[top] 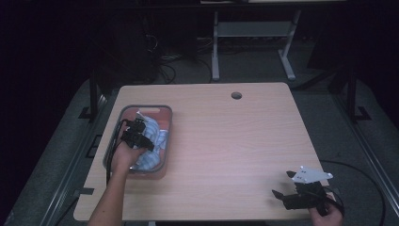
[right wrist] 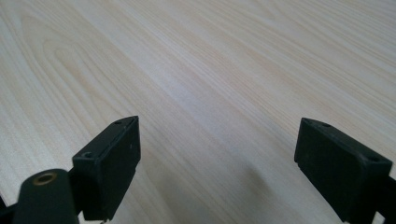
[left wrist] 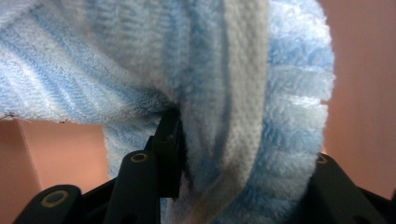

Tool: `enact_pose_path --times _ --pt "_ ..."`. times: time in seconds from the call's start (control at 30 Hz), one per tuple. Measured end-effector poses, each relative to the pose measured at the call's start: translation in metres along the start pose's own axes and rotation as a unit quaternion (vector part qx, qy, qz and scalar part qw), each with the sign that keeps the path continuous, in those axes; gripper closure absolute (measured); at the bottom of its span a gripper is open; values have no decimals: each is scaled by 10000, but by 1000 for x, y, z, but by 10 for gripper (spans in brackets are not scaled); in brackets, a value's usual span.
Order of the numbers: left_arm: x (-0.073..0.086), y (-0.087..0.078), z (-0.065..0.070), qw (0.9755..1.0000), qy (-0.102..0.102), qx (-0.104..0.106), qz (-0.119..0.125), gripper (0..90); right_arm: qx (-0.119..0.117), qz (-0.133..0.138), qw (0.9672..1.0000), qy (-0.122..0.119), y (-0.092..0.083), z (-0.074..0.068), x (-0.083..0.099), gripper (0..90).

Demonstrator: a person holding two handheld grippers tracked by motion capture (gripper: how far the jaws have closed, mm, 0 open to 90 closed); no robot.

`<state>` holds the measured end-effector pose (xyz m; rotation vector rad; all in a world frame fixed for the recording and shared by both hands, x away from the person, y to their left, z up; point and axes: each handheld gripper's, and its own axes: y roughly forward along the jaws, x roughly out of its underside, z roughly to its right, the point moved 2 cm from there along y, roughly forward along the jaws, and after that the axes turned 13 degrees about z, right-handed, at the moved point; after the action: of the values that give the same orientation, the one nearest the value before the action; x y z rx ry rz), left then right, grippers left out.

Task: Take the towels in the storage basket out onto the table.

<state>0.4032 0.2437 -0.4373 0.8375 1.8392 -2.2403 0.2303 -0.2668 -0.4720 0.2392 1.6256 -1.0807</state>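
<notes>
Left gripper (top: 137, 132) held inside pink bin (top: 165, 113) at table's left side; jaws clamped on thick fold of blue-and-white towel (left wrist: 243, 93), fabric bulging between them. Rest of towel (top: 153, 141) seen bunched within bin. Right gripper (top: 285, 184) held low over bare wooden table (right wrist: 210, 70) near front right corner, jaws spread wide apart, nothing between them

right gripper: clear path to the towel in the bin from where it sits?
Probably yes. The right gripper is open over bare table at the near right, with nothing between it and the bin. The left gripper already pinches the towel there, so crowding is likely.
</notes>
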Motion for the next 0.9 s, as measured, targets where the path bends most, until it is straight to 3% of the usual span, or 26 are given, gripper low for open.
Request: enact_pose_path --times 0.43,0.5,0.9 --pt "1 -4 -1 9999 -6 124 65 654 49 -8 10000 -64 1 -1 0 138" --pt "2 -7 -4 9995 -146 215 178 665 83 9 9999 -91 -1 0 -1 138" --pt "4 -32 -5 9970 -216 436 599 679 151 12 9999 -66 -3 1 -1 138"
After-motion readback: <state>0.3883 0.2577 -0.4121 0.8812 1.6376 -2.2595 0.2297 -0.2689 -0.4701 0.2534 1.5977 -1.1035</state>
